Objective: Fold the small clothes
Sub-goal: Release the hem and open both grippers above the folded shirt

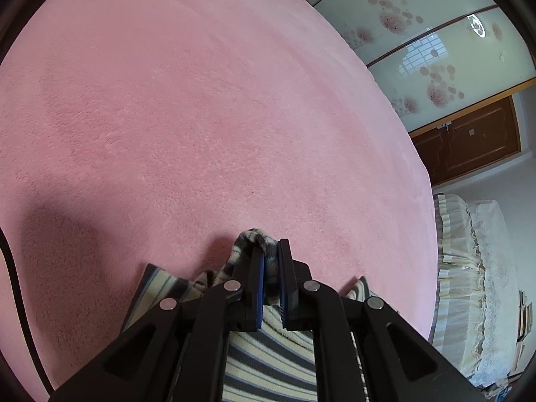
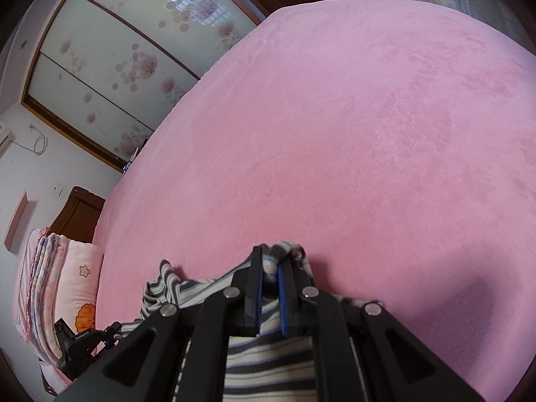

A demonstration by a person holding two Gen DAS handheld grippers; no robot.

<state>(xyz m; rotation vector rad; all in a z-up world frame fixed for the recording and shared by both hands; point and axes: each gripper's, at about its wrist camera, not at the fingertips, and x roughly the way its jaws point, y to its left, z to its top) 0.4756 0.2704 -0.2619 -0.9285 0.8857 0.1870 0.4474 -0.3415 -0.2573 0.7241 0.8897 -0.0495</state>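
Pink fleece fills my left wrist view: the bed cover (image 1: 201, 117) runs from edge to edge. My left gripper (image 1: 270, 251) points down at a slant over it, its blue-lined jaws clamped on a bunched fold of the striped garment (image 1: 268, 361). The cream, grey and blue cloth pokes out past the fingertips and hangs back under the linkage, with one corner lying flat on the cover at the left. Only this view gives me the frilled cream bedding (image 1: 469, 268) off the bed's right side, the brown wooden door (image 1: 469, 140) and a black cable (image 1: 13, 268) along the left rim. The flowered sliding panels (image 1: 418, 43) stand beyond the bed.

In my right wrist view the same pink cover (image 2: 368, 117) spreads ahead. My right gripper (image 2: 270, 258) tilts down the same way, jaws pinched together on another bunch of the striped garment (image 2: 268, 361), which trails left in loose folds. This view alone shows a stack of folded pink blankets (image 2: 60, 284) at the left edge, and in front of it the black body of the other gripper. I see no containers in either view.
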